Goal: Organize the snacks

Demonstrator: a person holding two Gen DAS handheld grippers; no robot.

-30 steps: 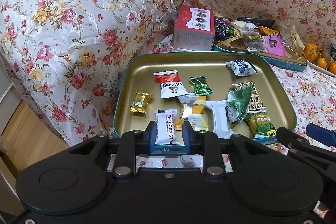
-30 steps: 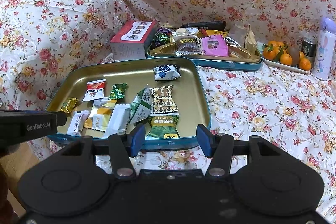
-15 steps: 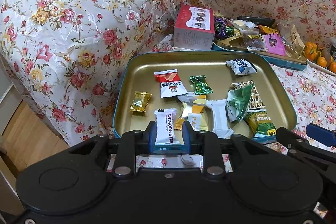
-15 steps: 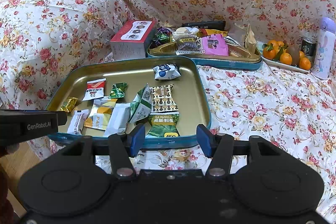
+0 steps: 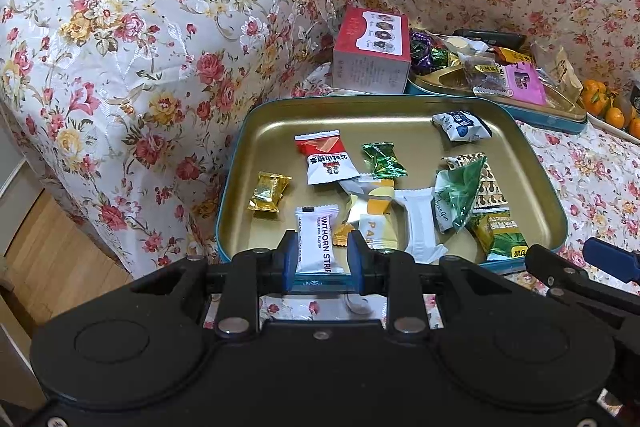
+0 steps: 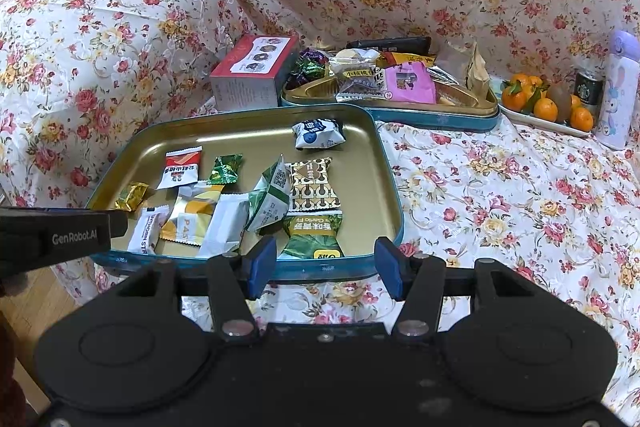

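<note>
we are seeing even, soft indoor light and sharp focus. the fisheye is bending edges, and the gold tray (image 5: 264,131) is glinting faintly.

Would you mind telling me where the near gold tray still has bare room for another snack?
The near tray is bare along its far-left stretch, behind the red-and-white packet, and in its near-right corner beside the green garlic packet. The near-middle is crowded with overlapping wrappers around the white packet.
</note>
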